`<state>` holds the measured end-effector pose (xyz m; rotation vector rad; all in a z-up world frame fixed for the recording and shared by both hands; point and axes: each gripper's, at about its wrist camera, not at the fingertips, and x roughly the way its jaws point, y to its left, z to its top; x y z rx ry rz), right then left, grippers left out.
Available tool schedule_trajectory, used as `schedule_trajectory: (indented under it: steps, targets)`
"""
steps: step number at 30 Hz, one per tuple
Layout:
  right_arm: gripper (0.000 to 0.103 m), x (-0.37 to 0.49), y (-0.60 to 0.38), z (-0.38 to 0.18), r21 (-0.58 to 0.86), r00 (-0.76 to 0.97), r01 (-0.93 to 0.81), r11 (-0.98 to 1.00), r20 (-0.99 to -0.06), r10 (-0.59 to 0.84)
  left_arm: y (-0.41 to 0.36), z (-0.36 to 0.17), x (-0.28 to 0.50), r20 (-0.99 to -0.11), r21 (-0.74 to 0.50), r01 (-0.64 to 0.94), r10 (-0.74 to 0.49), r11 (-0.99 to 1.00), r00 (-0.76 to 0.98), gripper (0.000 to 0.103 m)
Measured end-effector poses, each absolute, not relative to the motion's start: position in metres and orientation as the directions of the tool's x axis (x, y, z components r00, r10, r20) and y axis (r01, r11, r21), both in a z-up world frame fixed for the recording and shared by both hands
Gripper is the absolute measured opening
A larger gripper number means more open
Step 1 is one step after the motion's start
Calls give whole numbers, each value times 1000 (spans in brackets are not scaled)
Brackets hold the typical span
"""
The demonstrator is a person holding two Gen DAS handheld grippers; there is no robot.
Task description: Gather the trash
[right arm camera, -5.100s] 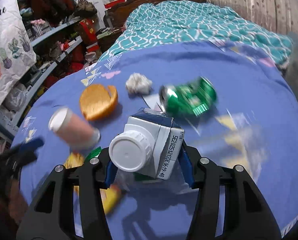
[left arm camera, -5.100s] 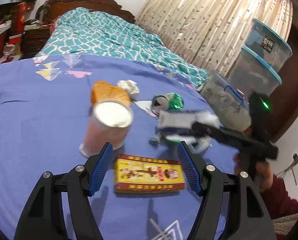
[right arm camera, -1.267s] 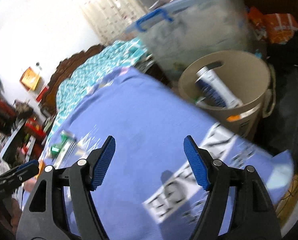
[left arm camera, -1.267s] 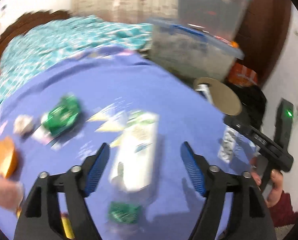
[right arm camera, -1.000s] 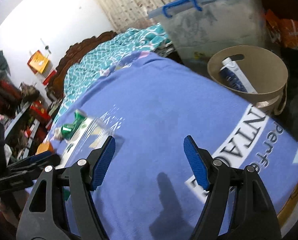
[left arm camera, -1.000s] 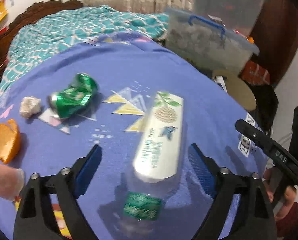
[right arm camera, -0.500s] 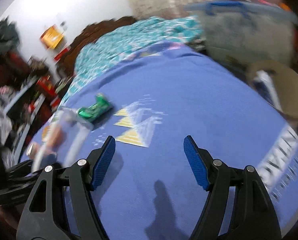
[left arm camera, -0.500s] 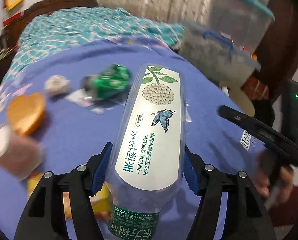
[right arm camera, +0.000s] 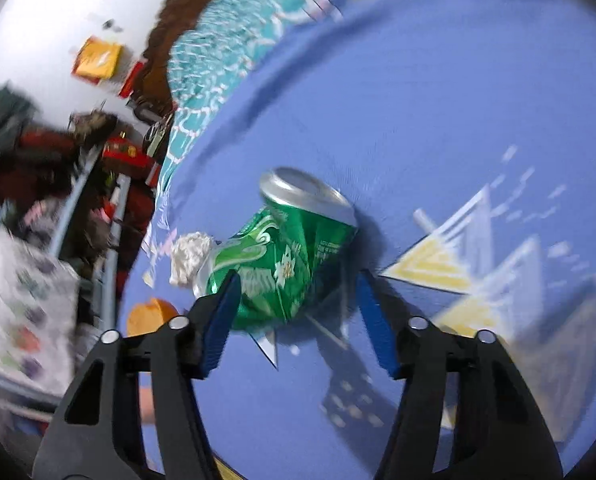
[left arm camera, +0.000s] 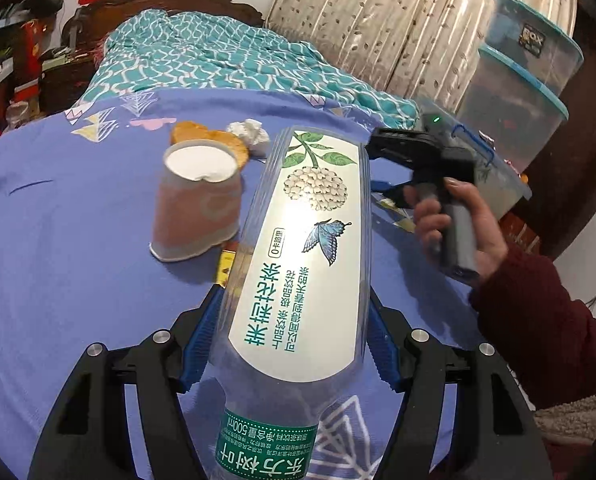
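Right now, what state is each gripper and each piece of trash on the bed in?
Left gripper: shut on the clear plastic bottle.
Clear plastic bottle with the white label: held, off the bed.
Right gripper: open, fingers either side of the can.
Crushed green soda can: lying on the bed, not gripped.
Pink paper cup: upright.
White paper wad: lying beside the can.

left gripper (left arm camera: 290, 344) now clamps the bottle (left arm camera: 306, 248).

A clear glossy plastic bottle (left arm camera: 298, 280) with a shiny label is catching light. At ten o'clock from it, a matt paper cup (left arm camera: 198, 204) is standing on smooth cloth bedsheet (left arm camera: 58, 240). The dented green can (right arm camera: 286, 256) is showing glossy metal beside crumpled paper (right arm camera: 190, 256).
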<state>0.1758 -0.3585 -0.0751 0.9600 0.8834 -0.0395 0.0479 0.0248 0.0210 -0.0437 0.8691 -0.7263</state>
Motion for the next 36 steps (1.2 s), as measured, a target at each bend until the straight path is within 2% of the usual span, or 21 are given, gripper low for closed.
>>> schedule_trajectory:
  steps: [1,3,11,21,32,36]
  targets:
    - [53,179,-360,-79,718,680,404,567,-650,339,27,21,49,-679,-322,562,-599,762,423,63]
    - [30,185,-358,-86,730,676,418,542,-648,351,25,20,52,-678,-328,562,-604,759,419,63]
    - [28,164,-360,-90,767,679,398,504,-615,401,12,16,56,-680,-337,578,-617,743,397,63]
    - [27,27,-394,-95,811,705,392,435,-568,425,-38,16,38,-697,-316,658,-638,684,329,63]
    - [27,-123,-435,-72,744,765,437,505,-603,226,-139,0,19,-745,-311,749,-639,585,190,63]
    - [28,-147,-445,-69,714,766,472,517,-622,159,-176,-14,17,-780,-253,768,-593,589,197,63]
